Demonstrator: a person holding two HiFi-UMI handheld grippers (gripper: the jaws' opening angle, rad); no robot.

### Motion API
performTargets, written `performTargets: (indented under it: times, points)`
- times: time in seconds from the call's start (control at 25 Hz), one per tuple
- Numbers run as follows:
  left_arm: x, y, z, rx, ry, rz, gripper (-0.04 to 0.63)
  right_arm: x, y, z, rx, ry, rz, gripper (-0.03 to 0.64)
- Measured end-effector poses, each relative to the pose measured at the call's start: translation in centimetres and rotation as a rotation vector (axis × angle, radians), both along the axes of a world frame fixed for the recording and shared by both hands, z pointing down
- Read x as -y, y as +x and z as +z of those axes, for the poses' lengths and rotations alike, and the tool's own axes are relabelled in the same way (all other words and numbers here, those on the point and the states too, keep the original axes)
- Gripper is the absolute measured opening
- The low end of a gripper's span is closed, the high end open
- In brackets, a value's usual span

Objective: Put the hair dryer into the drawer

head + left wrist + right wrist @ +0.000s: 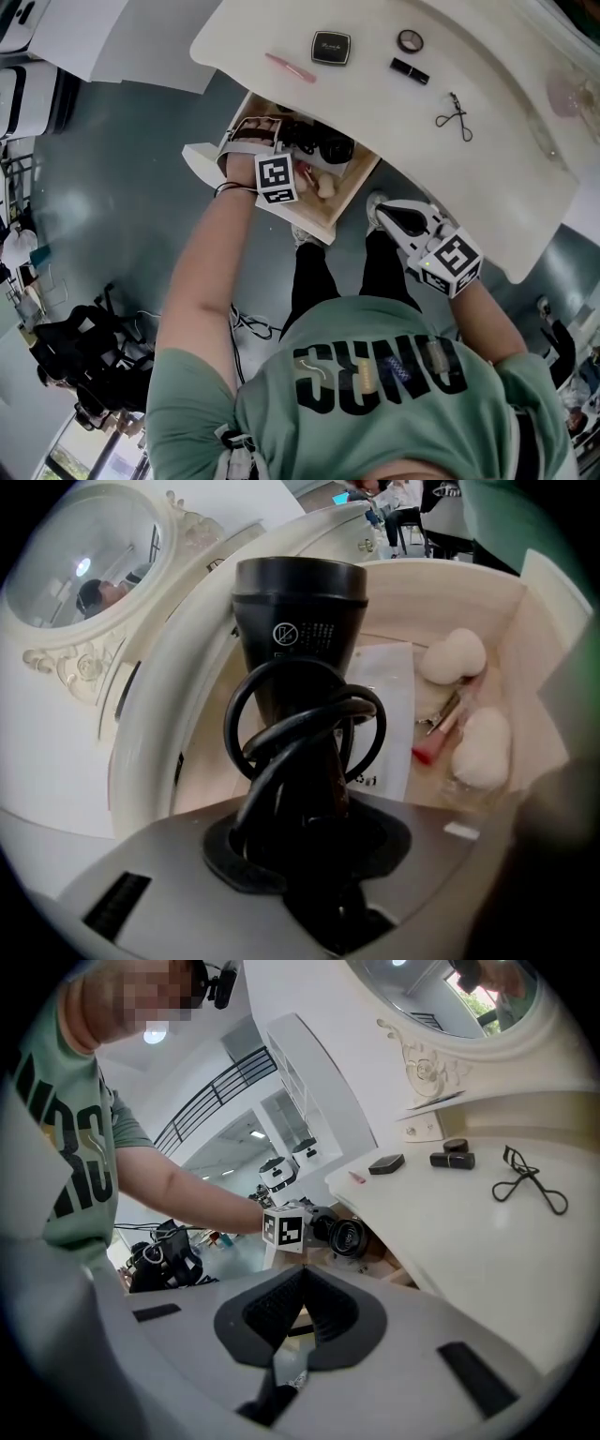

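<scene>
Left arm stretched out, its hand-held gripper (270, 141) tipped steeply down over the open drawer (330, 217). It was clamped on the black hair dryer (323, 147), with the cord (309, 726) looped round the handle. The right hand-held gripper (386, 214) hung by the bench (487, 178) edge, jaws together and nothing in them. The left gripper view showed what the head view hid: the dryer's barrel inside the drawer, beside a white packet (386, 700) and two pale puffs (454, 655). The right gripper view caught an eyelash curler (525, 1183) on the bench.
</scene>
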State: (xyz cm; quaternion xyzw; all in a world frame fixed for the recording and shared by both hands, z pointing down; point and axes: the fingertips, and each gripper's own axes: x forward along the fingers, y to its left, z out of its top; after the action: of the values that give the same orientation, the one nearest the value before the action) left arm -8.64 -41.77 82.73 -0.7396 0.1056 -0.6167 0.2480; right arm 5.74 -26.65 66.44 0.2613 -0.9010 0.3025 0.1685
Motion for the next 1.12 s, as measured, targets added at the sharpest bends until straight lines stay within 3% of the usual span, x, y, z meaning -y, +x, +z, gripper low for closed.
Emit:
performTargets:
  times: [0.2, 0.56, 1.12]
  points:
    - [-0.8, 0.5, 0.9, -0.014, -0.059, 0.032, 0.144, 0.2, 0.2, 0.2, 0.007, -0.011, 0.005, -0.006]
    - [-3.5, 0.6, 1.2, -0.034, -0.219, 0.1, 0.264, 0.2, 0.0, 0.1, 0.022, -0.027, 0.006, -0.006]
    - [-3.7, -0.4, -1.5, -0.108, -0.242, 0.038, 0.287, 0.4, -1.0, -1.0, 0.023, -0.015, 0.002, -0.006]
